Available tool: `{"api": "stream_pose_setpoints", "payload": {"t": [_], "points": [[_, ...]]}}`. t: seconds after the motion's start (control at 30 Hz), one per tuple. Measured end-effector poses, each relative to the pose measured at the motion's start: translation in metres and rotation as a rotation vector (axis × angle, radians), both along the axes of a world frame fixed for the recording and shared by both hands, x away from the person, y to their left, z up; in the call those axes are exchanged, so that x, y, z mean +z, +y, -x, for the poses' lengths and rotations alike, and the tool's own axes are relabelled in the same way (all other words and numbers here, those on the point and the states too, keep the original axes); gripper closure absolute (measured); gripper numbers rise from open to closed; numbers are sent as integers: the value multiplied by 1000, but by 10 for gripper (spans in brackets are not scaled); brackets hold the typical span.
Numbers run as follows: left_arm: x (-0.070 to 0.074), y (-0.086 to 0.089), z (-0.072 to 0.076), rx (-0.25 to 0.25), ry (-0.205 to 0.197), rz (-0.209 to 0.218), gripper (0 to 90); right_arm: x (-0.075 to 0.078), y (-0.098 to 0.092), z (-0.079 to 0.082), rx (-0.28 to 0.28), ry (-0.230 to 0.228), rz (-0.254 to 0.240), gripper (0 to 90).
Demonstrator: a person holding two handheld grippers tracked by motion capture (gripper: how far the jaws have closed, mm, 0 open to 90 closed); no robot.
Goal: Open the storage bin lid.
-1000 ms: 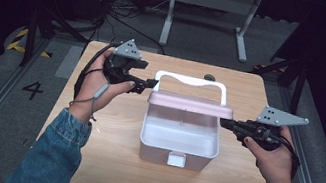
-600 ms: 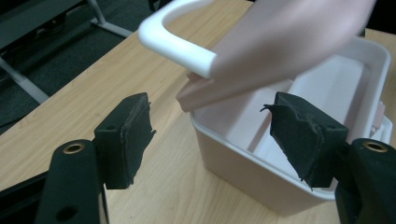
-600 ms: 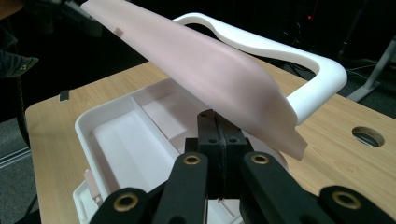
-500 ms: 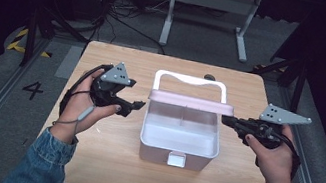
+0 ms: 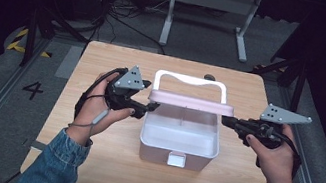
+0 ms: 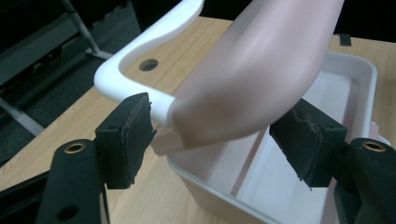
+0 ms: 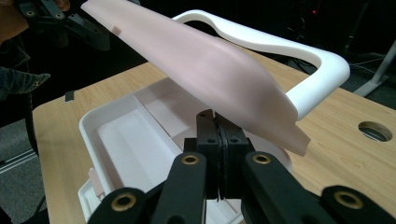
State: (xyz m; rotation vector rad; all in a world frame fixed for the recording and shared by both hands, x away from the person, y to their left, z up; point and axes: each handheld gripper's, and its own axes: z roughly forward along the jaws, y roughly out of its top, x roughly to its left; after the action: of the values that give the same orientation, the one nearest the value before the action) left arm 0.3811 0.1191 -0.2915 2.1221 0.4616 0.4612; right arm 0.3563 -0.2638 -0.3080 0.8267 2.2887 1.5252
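Note:
A pale pink box stands mid-table with its pink lid raised at a slant and a white handle behind it. My right gripper is shut on the lid's right edge; in the right gripper view its pads meet under the lid. My left gripper is open at the lid's left end. Its jaws have just been closing, with the lid's corner between the pads and a gap on both sides. Inside, the box has a divider.
The box rests on a wooden table that has a round hole at its back edge. A white latch sits on the box's front wall. A metal stand and cables lie on the floor beyond.
My left hand has dropped and come a little nearer, bringing its jaws lower on the lid's left end. The lid, the box and the right gripper have kept still.

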Motion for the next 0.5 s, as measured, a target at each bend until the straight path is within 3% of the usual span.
{"api": "stream_pose_setpoints", "payload": {"t": [0.17,0.33,0.43,0.5], "points": [[2,-4,0,-1,-54,-3,330,0,1,0,1,2,1,892],[2,-8,1,-17,-75,-12,482,0,1,0,-1,0,0,888],[4,-11,2,-15,-108,-46,539,0,1,0,-2,0,-6,884],[4,-12,2,-13,-105,-44,573,0,0,1,-1,1,-5,883]]}}
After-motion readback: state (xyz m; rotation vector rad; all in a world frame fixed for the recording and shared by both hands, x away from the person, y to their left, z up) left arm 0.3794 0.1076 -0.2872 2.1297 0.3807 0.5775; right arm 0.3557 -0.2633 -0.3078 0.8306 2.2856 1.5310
